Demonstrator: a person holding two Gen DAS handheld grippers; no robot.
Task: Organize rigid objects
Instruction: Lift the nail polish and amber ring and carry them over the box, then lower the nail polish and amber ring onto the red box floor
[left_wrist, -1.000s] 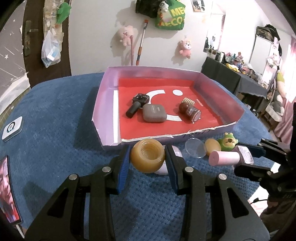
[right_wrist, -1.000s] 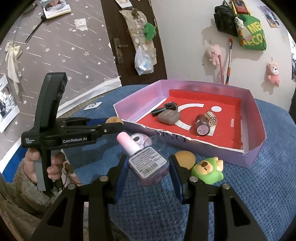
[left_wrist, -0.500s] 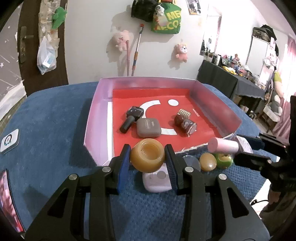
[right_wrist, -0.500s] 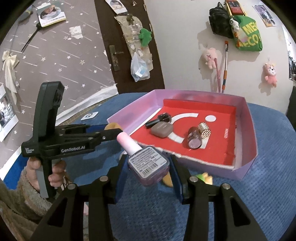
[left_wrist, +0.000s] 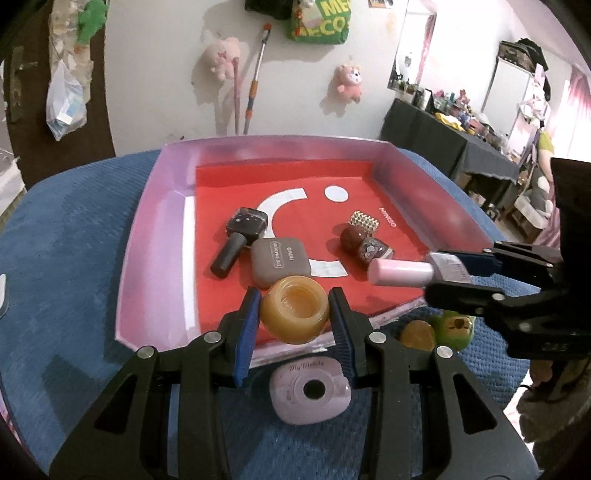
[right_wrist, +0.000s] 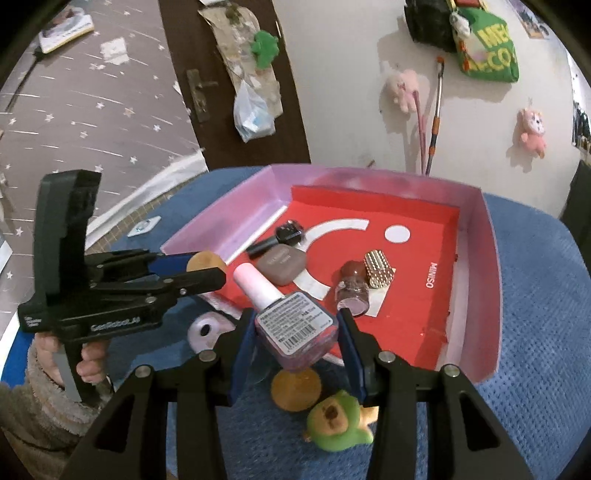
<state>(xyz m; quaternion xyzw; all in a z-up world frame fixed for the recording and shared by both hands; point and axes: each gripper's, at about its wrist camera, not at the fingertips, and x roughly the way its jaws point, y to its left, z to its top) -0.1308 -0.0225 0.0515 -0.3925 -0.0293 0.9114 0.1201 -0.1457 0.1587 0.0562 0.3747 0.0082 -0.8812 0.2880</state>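
Observation:
My left gripper (left_wrist: 293, 314) is shut on an open amber jar (left_wrist: 294, 314), held over the near wall of the pink-walled red tray (left_wrist: 155, 229). My right gripper (right_wrist: 297, 334) is shut on a pink-capped nail polish bottle (right_wrist: 291, 317), also above the tray's near edge; from the left wrist view the bottle (left_wrist: 410, 271) pokes in from the right. Inside the tray lie a black nail polish (left_wrist: 240, 236), a grey eye-shadow case (left_wrist: 279, 260) and a brown bottle with a studded gold cap (left_wrist: 364, 236). The left gripper (right_wrist: 201, 271) shows at the left of the right wrist view.
On the blue cloth (left_wrist: 66, 240) near the tray's front lie a lilac compact (left_wrist: 308, 391), an amber lid (right_wrist: 295, 387) and a green plush toy (right_wrist: 340, 421). A hand in a fuzzy sleeve (right_wrist: 40, 413) holds the left gripper. A phone-like card (right_wrist: 144, 225) lies further left.
Both grippers have carried their loads forward from above the cloth to the tray's near edge. The jar and the bottle stay clamped; the loose items on the cloth now sit beneath and behind them.

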